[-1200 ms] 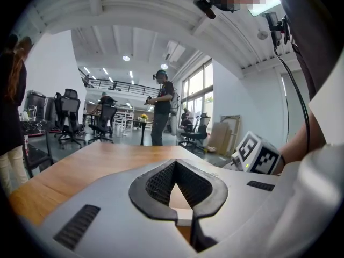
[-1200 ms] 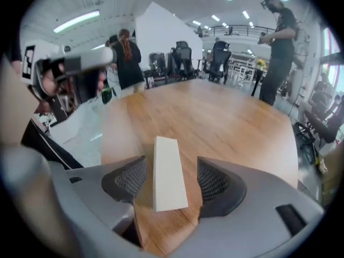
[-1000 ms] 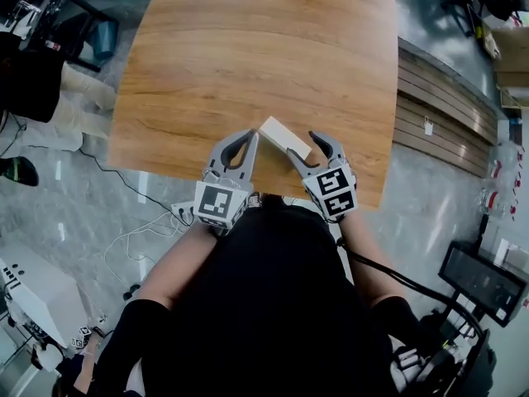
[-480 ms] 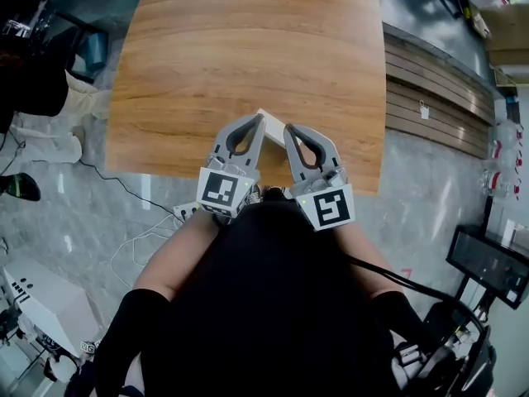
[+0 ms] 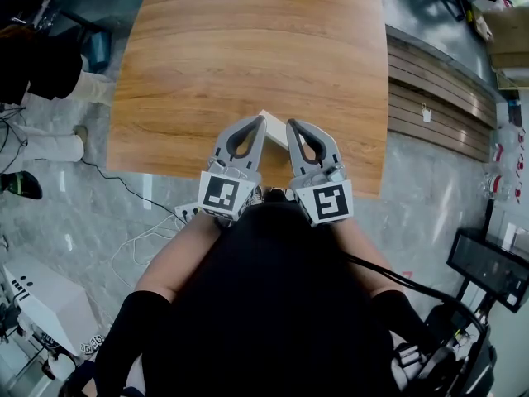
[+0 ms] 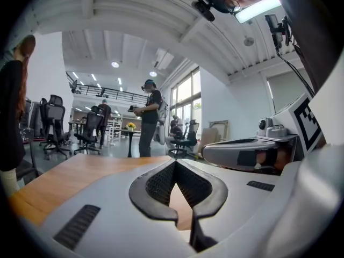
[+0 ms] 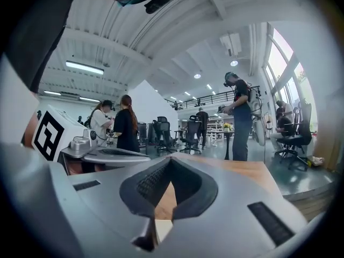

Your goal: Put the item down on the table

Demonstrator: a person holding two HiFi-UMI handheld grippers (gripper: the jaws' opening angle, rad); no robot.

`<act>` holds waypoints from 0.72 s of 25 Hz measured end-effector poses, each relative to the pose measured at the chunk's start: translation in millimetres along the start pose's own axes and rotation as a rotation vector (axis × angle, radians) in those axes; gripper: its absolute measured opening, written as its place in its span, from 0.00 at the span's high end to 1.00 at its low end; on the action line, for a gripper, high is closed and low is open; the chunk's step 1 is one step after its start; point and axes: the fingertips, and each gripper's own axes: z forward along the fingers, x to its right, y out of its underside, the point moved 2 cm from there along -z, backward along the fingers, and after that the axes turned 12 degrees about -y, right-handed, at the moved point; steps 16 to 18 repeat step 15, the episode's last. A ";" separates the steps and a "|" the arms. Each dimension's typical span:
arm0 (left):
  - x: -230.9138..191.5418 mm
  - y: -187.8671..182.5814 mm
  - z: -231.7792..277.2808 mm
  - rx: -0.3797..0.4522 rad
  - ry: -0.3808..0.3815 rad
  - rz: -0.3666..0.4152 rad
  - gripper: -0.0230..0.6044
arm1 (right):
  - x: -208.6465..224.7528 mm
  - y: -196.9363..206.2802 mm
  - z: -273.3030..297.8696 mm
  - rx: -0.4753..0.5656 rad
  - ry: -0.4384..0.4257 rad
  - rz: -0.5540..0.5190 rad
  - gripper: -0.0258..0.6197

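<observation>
A pale rectangular block (image 5: 272,127) lies on the wooden table (image 5: 248,40) near its front edge, only a corner showing between my two grippers. My left gripper (image 5: 259,121) is shut, its tips meeting just left of the block. Close beside it, my right gripper (image 5: 291,125) is also shut, tips together just right of the block. Neither holds anything. In the left gripper view the jaws (image 6: 176,162) meet over bare wood. In the right gripper view the jaws (image 7: 171,159) meet too, and a pale patch of the block (image 7: 161,229) shows low in the gap behind them.
The table's front edge runs just under both grippers. A slatted wooden platform (image 5: 438,114) lies to the right, cables (image 5: 140,238) on the floor at left, a monitor (image 5: 492,267) at lower right. Standing people (image 6: 149,120) and office chairs (image 7: 161,133) fill the room beyond.
The right gripper has shut from wide open and swung in next to the left one. The block, plainly visible a second ago, is now mostly covered by the two grippers.
</observation>
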 end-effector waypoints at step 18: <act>-7.2 3.3 0.1 0.004 -0.023 -0.004 0.96 | 1.1 3.4 5.1 -0.004 0.007 -0.007 0.94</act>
